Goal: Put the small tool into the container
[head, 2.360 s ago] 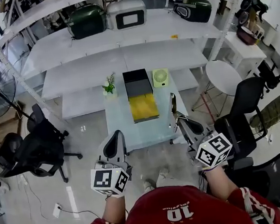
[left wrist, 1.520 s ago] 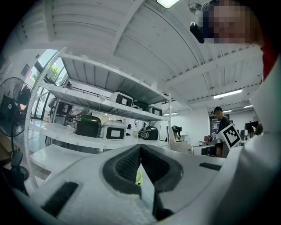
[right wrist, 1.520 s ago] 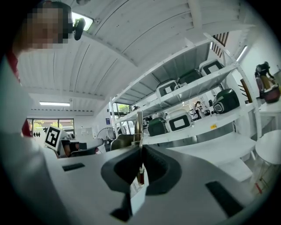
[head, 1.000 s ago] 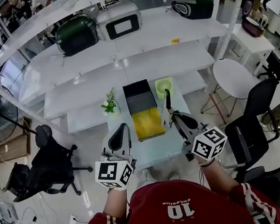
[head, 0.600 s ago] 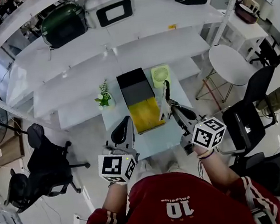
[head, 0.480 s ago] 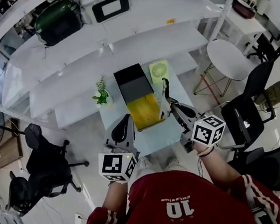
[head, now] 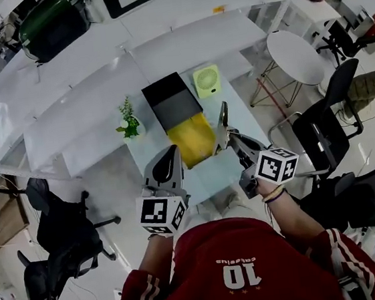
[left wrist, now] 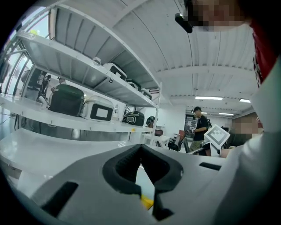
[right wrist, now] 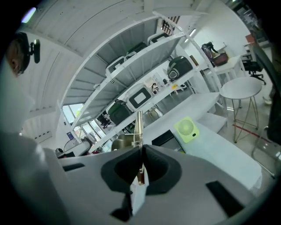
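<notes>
A black container [head: 172,100] with a yellow open tray [head: 191,139] in front of it stands on a small pale glass table [head: 227,111]. My right gripper [head: 223,142] is shut on the small tool [head: 222,118], a thin metal rod that sticks up past the jaws just right of the tray. In the right gripper view the small tool [right wrist: 138,125] rises between the shut jaws, with the container [right wrist: 164,138] beyond. My left gripper [head: 172,152] hovers at the tray's near left corner, shut and empty. A sliver of the yellow tray [left wrist: 147,202] shows below its jaws.
A green fan [head: 207,80] and a small potted plant [head: 128,122] stand on the table beside the container. White shelving [head: 98,75] with cases lies behind. Black office chairs [head: 321,137] stand at right and at left [head: 65,224]; a round white side table [head: 296,56] is at right.
Both grippers have moved forward to the table. The right one, still holding the tool, went from the table's right edge to beside the yellow tray.
</notes>
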